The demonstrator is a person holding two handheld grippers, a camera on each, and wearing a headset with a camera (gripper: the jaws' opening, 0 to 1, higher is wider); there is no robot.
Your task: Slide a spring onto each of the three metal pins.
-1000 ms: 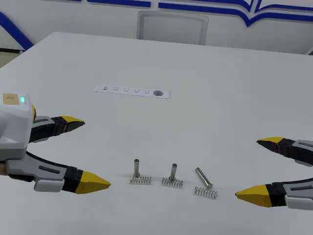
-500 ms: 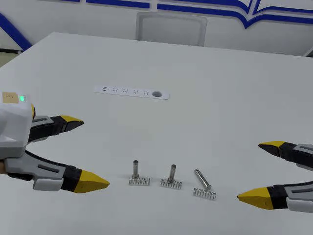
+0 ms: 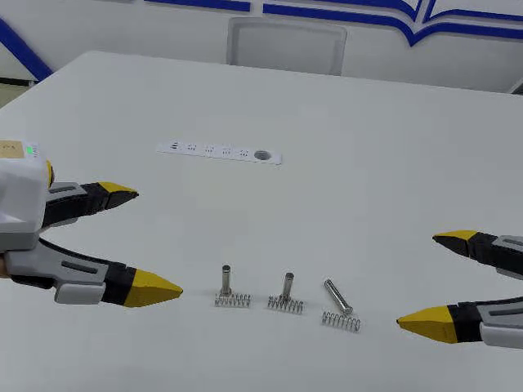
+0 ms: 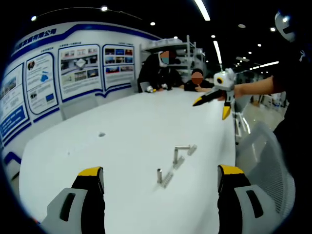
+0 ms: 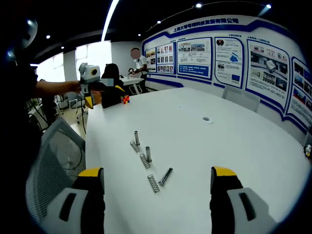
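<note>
While my left gripper point(image 3: 157, 241) and right gripper point(image 3: 417, 279) gape, smooth pins point(image 3: 288, 283) and coiled springs point(image 3: 285, 305) sit between them, socket strip point(image 3: 221, 152) beyond.

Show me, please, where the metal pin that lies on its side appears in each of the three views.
Head view: the lying pin is the rightmost of the three, low and right of centre.
Left gripper view: the pin is the farthest of the three, below and right of centre.
Right gripper view: the pin is the nearest of the three, below centre.
Shared landmark: the power strip.
</note>
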